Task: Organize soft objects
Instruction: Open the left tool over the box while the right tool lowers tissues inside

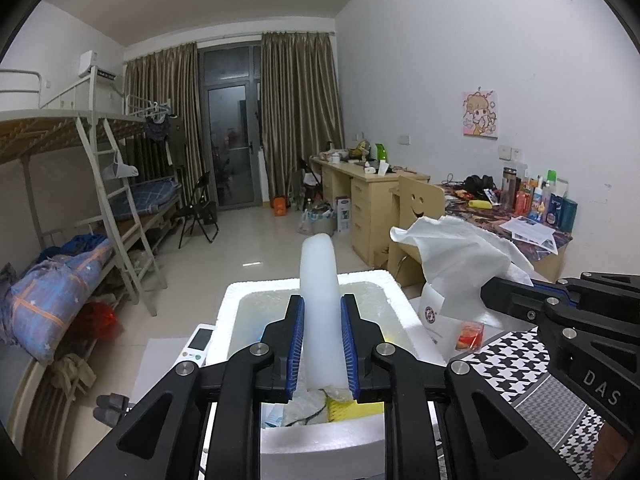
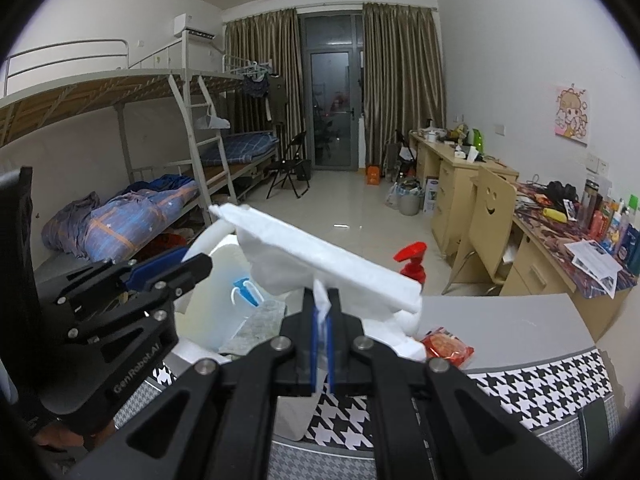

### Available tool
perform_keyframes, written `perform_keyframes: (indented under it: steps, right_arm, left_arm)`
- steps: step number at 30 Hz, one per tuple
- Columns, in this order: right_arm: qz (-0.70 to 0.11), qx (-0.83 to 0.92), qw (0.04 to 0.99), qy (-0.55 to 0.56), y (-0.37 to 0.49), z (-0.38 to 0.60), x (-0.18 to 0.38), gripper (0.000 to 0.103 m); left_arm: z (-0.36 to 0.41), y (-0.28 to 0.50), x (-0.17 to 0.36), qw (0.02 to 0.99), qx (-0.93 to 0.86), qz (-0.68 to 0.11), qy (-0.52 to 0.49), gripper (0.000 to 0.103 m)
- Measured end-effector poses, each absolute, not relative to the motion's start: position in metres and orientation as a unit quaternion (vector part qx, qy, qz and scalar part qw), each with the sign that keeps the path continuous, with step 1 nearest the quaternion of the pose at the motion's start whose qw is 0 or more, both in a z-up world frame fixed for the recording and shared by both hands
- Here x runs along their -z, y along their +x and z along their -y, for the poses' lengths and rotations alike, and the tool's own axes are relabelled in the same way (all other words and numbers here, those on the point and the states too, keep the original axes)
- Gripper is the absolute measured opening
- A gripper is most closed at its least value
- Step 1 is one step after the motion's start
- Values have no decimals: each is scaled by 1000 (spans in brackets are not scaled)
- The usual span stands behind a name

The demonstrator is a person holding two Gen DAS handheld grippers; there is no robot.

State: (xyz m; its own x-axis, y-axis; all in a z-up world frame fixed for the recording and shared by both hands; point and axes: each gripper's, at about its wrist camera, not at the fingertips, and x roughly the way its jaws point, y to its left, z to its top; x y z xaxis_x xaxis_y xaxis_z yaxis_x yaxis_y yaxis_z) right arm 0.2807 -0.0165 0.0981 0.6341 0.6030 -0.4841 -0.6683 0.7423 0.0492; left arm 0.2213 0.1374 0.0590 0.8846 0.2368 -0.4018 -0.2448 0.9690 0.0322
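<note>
A white styrofoam box [image 1: 248,286] stands open below my left gripper [image 1: 322,300]. That gripper is shut on a thick white foam strip [image 1: 318,264], which rises between the blue pads and curls forward over the box. To the right, my right gripper [image 1: 486,288] holds a crumpled white plastic bag [image 1: 460,256] beside the box. In the right wrist view the right gripper [image 2: 322,294] is shut on a fold of the bag [image 2: 304,256], which spreads wide above the jaws. The left gripper [image 2: 196,260] shows at the left with the foam strip [image 2: 208,240] arching from it.
A houndstooth cloth [image 2: 540,392] covers the near surface, with a red snack packet [image 2: 446,346] and a red spray bottle [image 2: 412,260] on it. A white remote [image 1: 198,344] lies left of the box. A smiley-backed wooden chair [image 1: 416,204], desks and bunk beds stand beyond.
</note>
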Motion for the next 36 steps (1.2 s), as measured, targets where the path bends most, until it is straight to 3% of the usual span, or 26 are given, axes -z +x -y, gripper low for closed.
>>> perform_keyframes:
  steps: [2,5,7,9,12,20,36]
  right_arm:
    - [-245,-355,900,-71,281,14,-97,5]
    - [-246,-356,899,-72,284,12,-96,5]
    - [-248,-356,898,-71,285,11,-95,5]
    - [-248,-356,898,-72,285,10,-95,5]
    - [-249,-356,898,-68,287,11,-96,5]
    - [-246,-360,897,-71,284,4,-100,5]
    - [-247,-385,884,-94,280,-25,-97,5]
  left_arm:
    - [-141,225,-56,970,-123,-211,-16,19]
    - [-146,228,-51,968,-122,-217,-27,30]
    - [-151,228,-49,966,-132,-219,-29,50]
    - [-153,225,-49,966,-140,-216,-26,80]
    - [-154,218,-52,967,-149,-206,-20,89]
    - [-161,200,-63,967,-162,-191,-38,99]
    - [-174,163,-68,964,-195,-175,-40,102]
